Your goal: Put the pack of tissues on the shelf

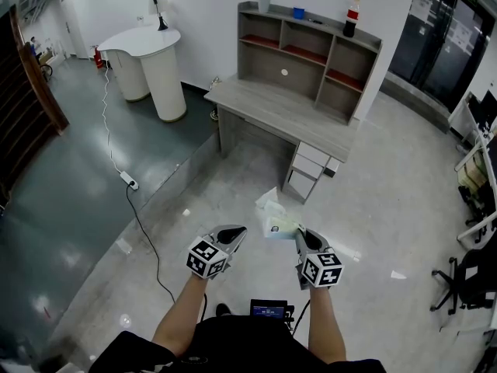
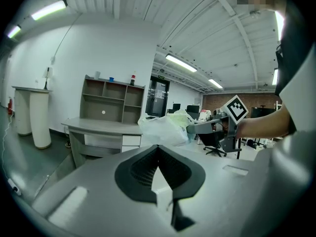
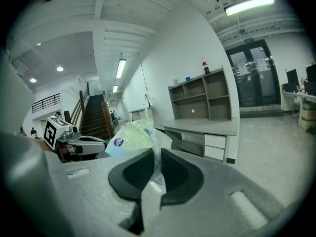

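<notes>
Your right gripper (image 1: 299, 234) is clamped on the pack of tissues (image 1: 278, 217). In the right gripper view, the jaws pinch a fold of its clear plastic wrap, and the bulk of the pack (image 3: 129, 137) juts out past the tips toward 11 o'clock. The pack hangs in the air over the pale floor, well apart from the furniture.

Your left gripper (image 1: 239, 230) sits at 9 o'clock of the pack, just beside it. In the left gripper view, its jaws are together with nothing between them, and the pack (image 2: 163, 130) shows beyond them at 12 o'clock.

In the head view, the grey desk (image 1: 272, 111) stands ahead of you at 12 o'clock, with the open shelf (image 1: 311, 57) standing along the desktop's back edge. A set of drawers (image 1: 311, 169) hangs under the desk's near right end.

On top of the shelf stand:
- a cup (image 1: 264, 3)
- a small blue container (image 1: 298, 12)
- a dark bottle with a red label (image 1: 352, 18)

A white rounded counter (image 1: 147, 53) stands at 10 o'clock. A power strip (image 1: 129, 180) lies on the dark floor at 9 o'clock. An office chair (image 1: 466, 278) sits at 3 o'clock.
</notes>
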`<control>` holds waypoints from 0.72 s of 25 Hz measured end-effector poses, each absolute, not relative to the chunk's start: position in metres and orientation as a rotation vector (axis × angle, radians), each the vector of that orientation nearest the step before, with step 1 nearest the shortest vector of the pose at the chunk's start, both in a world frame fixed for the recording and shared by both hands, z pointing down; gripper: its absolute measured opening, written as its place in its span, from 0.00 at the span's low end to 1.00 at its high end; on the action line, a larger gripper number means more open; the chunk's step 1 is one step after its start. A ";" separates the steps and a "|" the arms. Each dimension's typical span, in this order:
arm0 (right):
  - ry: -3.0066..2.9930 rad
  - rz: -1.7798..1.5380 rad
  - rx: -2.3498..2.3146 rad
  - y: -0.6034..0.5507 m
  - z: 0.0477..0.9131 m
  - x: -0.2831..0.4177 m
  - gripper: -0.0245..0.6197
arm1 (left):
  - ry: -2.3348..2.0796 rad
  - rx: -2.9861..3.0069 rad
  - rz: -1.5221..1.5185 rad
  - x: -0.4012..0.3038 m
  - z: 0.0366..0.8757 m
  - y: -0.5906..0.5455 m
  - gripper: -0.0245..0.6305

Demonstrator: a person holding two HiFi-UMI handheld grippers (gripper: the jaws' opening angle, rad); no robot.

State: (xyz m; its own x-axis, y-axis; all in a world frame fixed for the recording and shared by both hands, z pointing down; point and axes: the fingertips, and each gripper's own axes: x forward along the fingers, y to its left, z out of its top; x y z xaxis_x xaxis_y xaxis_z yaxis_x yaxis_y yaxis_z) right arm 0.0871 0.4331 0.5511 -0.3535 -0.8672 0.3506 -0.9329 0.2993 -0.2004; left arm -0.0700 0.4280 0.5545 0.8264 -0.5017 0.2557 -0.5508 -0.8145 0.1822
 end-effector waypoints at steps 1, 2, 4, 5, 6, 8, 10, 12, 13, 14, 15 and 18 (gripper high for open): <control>-2.386 0.556 1.672 0.433 0.551 0.088 0.09 | -0.811 2.762 0.289 -0.069 0.555 0.428 0.04; -2.388 0.556 1.671 0.433 0.551 0.089 0.09 | -0.813 2.765 0.290 -0.068 0.555 0.428 0.04; -2.392 0.557 1.668 0.434 0.551 0.090 0.09 | -0.820 2.775 0.293 -0.066 0.555 0.428 0.04; -2.393 0.557 1.668 0.435 0.551 0.091 0.09 | -0.823 2.779 0.294 -0.065 0.555 0.428 0.03; -2.394 0.558 1.667 0.435 0.551 0.091 0.09 | -0.824 2.783 0.295 -0.064 0.554 0.429 0.03; -2.396 0.559 1.668 0.436 0.551 0.092 0.09 | -0.828 2.789 0.294 -0.062 0.554 0.429 0.03; -2.398 0.562 1.668 0.437 0.552 0.095 0.09 | -0.835 2.791 0.287 -0.060 0.552 0.430 0.02; -2.401 0.564 1.666 0.439 0.552 0.098 0.09 | -0.847 2.791 0.272 -0.057 0.551 0.431 0.02; -2.403 0.565 1.665 0.439 0.553 0.099 0.09 | -0.852 2.790 0.265 -0.055 0.551 0.431 0.02; -2.405 0.566 1.665 0.440 0.553 0.101 0.09 | -0.857 2.789 0.259 -0.054 0.551 0.431 0.02; -2.408 0.566 1.664 0.441 0.554 0.103 0.09 | -0.860 2.788 0.254 -0.052 0.550 0.432 0.02; -2.414 0.568 1.661 0.443 0.555 0.109 0.09 | -0.867 2.783 0.243 -0.046 0.551 0.432 0.02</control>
State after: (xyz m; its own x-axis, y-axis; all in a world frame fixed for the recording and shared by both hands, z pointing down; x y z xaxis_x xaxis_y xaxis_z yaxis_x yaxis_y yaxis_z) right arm 0.1088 0.4427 0.5554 -0.3721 -0.8651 0.3365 -0.9243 0.3122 -0.2194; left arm -0.0458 0.4323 0.5506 0.8126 -0.5397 0.2201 -0.5755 -0.8028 0.1559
